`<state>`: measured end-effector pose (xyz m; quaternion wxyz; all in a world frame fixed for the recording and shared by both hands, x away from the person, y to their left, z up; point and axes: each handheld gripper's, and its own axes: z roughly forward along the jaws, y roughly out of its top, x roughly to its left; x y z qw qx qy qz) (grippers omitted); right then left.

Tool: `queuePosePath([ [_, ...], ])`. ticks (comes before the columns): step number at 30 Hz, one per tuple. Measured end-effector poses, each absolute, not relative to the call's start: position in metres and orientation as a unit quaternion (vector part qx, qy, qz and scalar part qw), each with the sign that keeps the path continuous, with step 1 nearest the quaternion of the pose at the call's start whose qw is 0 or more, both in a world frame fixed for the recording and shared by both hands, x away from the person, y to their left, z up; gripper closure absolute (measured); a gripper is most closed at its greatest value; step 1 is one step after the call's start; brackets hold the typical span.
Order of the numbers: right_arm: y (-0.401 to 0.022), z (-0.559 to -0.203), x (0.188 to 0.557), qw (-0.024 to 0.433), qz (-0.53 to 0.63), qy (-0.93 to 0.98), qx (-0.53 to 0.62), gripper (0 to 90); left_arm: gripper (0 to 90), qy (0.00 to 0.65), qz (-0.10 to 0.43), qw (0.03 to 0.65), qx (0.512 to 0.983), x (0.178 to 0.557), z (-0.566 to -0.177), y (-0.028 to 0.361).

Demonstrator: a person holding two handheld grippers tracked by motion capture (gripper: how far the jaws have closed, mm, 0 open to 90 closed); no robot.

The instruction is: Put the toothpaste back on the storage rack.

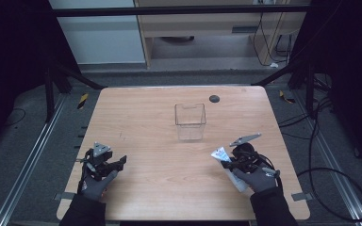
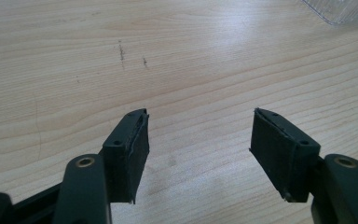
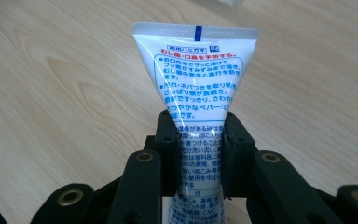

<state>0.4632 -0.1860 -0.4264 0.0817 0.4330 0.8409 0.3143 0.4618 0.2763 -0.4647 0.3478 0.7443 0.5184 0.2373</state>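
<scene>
A white toothpaste tube (image 3: 196, 79) with blue and red print is clamped between the jaws of my right gripper (image 3: 199, 151), crimped end pointing away from the camera. In the high view the same tube (image 1: 220, 155) sticks out of the right gripper (image 1: 230, 162) at the table's front right, just above the wood. My left gripper (image 2: 198, 149) stands open over bare wood with nothing between its pads; in the high view that left gripper (image 1: 115, 168) sits at the front left. A clear plastic box (image 1: 190, 122) stands at the table's middle.
The wooden table (image 1: 146, 117) has a small dark round disc (image 1: 214, 98) near its far edge. A corner of the clear box (image 2: 340, 11) shows at the top right of the left gripper view. Cables lie on the floor to the right.
</scene>
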Motion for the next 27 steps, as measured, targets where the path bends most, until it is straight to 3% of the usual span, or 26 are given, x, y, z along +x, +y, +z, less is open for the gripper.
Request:
queuePosePath([
  [27, -0.178, -0.379, 0.472, 0.163, 0.515, 0.723, 0.431, 73.0, 36.0, 0.519, 0.24, 0.349, 0.742, 0.461, -0.464, 0.275],
])
